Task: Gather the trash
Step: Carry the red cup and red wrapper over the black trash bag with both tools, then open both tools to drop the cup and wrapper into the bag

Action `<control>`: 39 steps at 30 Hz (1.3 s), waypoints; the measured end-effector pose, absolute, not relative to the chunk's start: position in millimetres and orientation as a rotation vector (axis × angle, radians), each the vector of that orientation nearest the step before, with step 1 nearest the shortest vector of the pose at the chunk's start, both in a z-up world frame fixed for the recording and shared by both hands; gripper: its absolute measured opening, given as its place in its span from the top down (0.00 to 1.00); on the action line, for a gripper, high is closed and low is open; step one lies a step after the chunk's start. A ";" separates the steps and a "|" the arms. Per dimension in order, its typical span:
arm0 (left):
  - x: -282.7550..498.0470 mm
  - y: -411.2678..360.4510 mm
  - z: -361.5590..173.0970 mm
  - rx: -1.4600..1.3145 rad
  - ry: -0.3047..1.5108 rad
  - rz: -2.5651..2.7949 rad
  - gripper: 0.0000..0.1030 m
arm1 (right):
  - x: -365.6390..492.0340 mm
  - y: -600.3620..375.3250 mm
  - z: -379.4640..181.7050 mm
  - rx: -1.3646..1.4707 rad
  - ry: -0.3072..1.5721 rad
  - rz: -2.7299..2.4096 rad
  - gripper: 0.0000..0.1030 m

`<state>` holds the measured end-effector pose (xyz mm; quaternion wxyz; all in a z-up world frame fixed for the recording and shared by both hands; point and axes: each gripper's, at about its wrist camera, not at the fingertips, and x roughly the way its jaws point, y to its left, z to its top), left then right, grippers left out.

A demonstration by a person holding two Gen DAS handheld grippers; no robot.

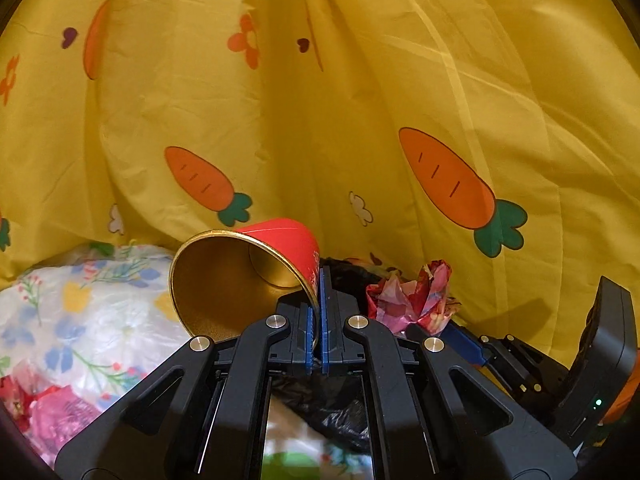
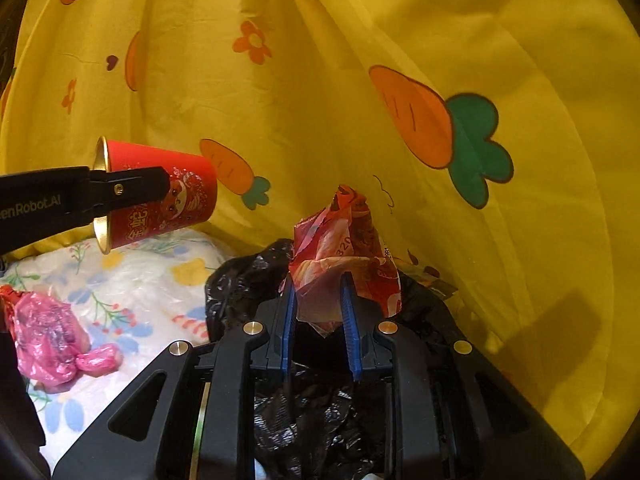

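Note:
My left gripper (image 1: 318, 312) is shut on the rim of a red paper cup (image 1: 248, 276) with a gold inside, held on its side in the air. The cup also shows in the right wrist view (image 2: 160, 196), clamped by the left gripper's fingers (image 2: 132, 188). My right gripper (image 2: 318, 312) is shut on a crumpled red and pink wrapper (image 2: 344, 256), held above a black trash bag (image 2: 304, 408). The wrapper also shows in the left wrist view (image 1: 408, 300), with the black bag (image 1: 332, 408) below my left gripper.
A yellow sheet with carrot prints (image 1: 360, 120) hangs close behind everything. A white floral plastic cloth (image 2: 132, 280) lies at the left, with a crumpled pink plastic bag (image 2: 52, 340) on it. The pink bag shows in the left wrist view (image 1: 52, 412) at the lower left.

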<state>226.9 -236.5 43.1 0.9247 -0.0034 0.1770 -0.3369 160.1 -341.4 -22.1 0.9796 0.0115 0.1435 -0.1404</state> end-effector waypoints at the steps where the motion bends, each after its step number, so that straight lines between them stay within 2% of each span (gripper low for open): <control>1: 235.6 -244.3 39.4 -0.015 0.380 -0.708 0.98 | 162.7 -346.0 -24.3 0.022 0.292 -0.292 0.78; 14: 294.2 -299.7 -6.0 -0.034 0.547 -0.864 0.97 | 197.0 -373.7 -38.8 0.043 0.359 -0.321 0.76; 15: 296.2 -300.5 -8.2 -0.028 0.555 -0.859 0.94 | 198.2 -373.3 -40.0 0.033 0.368 -0.322 0.75; 16: 298.3 -300.5 -9.9 -0.028 0.566 -0.856 0.78 | 200.1 -373.3 -40.4 0.034 0.375 -0.314 0.75; 17: 300.4 -299.3 -11.0 -0.040 0.574 -0.864 0.54 | 201.7 -373.5 -40.4 0.034 0.379 -0.312 0.75; 19: 303.2 -291.2 -11.0 -0.093 0.576 -0.861 0.30 | 200.9 -372.9 -40.4 0.030 0.378 -0.311 0.75; 20: 304.1 -286.7 -10.1 -0.118 0.573 -0.853 0.29 | 201.9 -372.9 -40.6 0.029 0.379 -0.311 0.75; 22: 306.1 -279.4 -7.1 -0.141 0.576 -0.828 0.25 | 203.3 -372.9 -41.7 0.031 0.385 -0.313 0.67; 23: 305.9 -276.0 -5.6 -0.144 0.574 -0.813 0.21 | 202.7 -373.2 -41.4 0.034 0.386 -0.314 0.65; 26: 302.6 -264.4 1.6 -0.142 0.552 -0.750 0.18 | 198.8 -373.0 -38.7 0.039 0.379 -0.319 0.59; 29: 291.1 -245.7 14.2 -0.164 0.515 -0.690 0.11 | 190.7 -369.1 -32.6 0.039 0.355 -0.331 0.47; 36: 238.0 -186.4 49.3 -0.158 0.412 -0.495 0.06 | 156.8 -344.1 -13.1 0.049 0.283 -0.315 0.18; 39: 208.2 -155.9 57.2 -0.150 0.375 -0.418 0.06 | 139.3 -328.7 -7.2 0.069 0.272 -0.273 0.15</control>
